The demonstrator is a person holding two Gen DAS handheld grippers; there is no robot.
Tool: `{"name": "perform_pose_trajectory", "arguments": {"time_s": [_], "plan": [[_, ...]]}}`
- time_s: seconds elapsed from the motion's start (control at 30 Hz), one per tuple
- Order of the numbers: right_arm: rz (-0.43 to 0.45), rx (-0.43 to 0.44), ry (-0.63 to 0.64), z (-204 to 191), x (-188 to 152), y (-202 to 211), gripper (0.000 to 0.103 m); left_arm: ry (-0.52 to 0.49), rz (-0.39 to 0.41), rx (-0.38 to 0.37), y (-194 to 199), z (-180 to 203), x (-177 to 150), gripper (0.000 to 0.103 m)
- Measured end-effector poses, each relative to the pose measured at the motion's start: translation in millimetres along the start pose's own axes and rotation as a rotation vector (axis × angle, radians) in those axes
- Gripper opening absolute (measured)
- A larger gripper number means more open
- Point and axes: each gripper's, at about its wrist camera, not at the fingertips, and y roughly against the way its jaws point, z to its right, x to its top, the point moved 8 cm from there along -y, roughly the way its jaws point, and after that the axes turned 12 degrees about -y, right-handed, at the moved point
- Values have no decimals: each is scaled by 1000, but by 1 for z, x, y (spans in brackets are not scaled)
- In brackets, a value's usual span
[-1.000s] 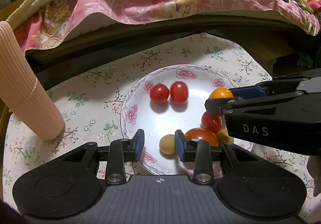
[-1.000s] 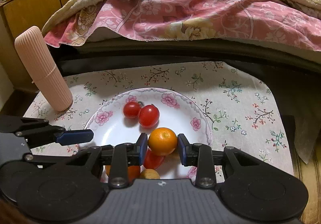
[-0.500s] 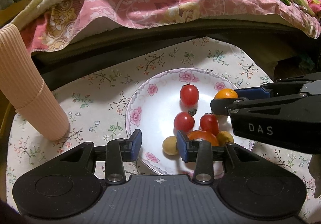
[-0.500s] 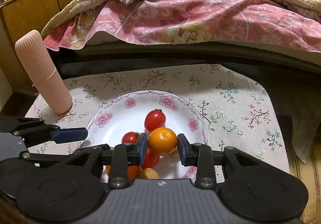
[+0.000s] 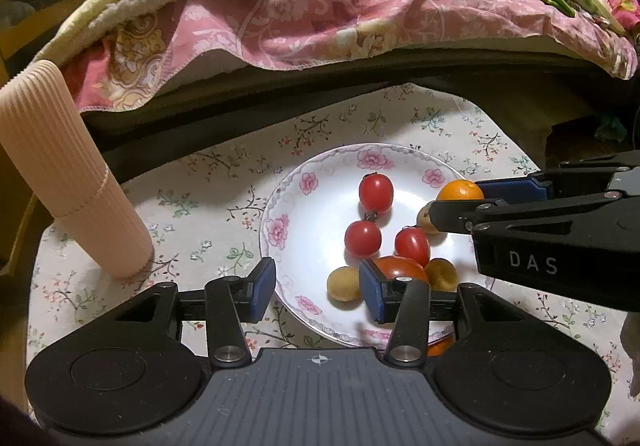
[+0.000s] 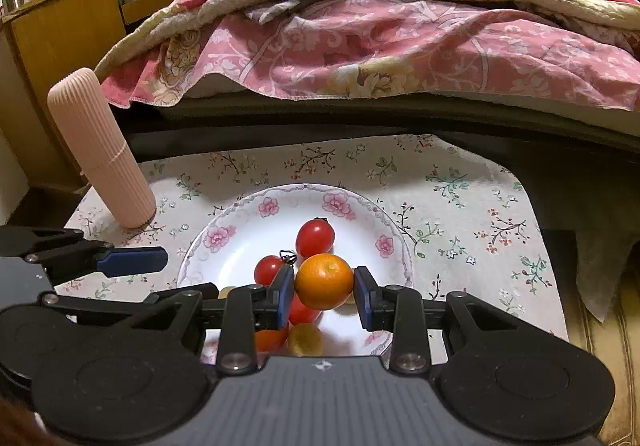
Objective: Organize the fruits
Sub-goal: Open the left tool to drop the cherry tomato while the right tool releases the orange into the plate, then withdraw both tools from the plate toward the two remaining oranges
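A white plate with pink flowers [image 5: 276, 226] [image 6: 218, 236] lies on a floral cloth. It holds three cherry tomatoes [image 5: 375, 192] [image 5: 362, 239] [image 5: 412, 245], a larger tomato [image 5: 400, 268] and small yellow fruits [image 5: 343, 283]. My right gripper [image 6: 324, 298] is shut on an orange [image 6: 324, 280] just above the plate's right part; from the left wrist view it comes in from the right [image 5: 456, 198]. My left gripper [image 5: 318, 292] stands open over the plate's near-left rim, gripping nothing.
A ribbed pink cylinder [image 5: 68, 182] [image 6: 102, 150] stands on the cloth left of the plate. A pink quilt [image 6: 360, 46] hangs over the bed edge behind. A wooden cabinet [image 6: 60, 46] is at the far left. The cloth [image 6: 480, 214] ends at the right.
One cherry tomato has rolled from the back of the plate toward the front cluster. Both grippers have drawn back a little; the right one still grips the orange.
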Motion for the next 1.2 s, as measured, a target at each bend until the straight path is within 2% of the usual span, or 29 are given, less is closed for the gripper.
{"name": "perform_pose_trajectory", "arguments": {"time_s": [0.47, 1.2], "plan": [[19, 11, -19, 0, -8, 28, 34, -3, 7, -7, 24, 7, -7, 59], [-1, 26, -50, -6, -43, 62, 34, -15, 7, -33, 60, 26, -28, 65]]}}
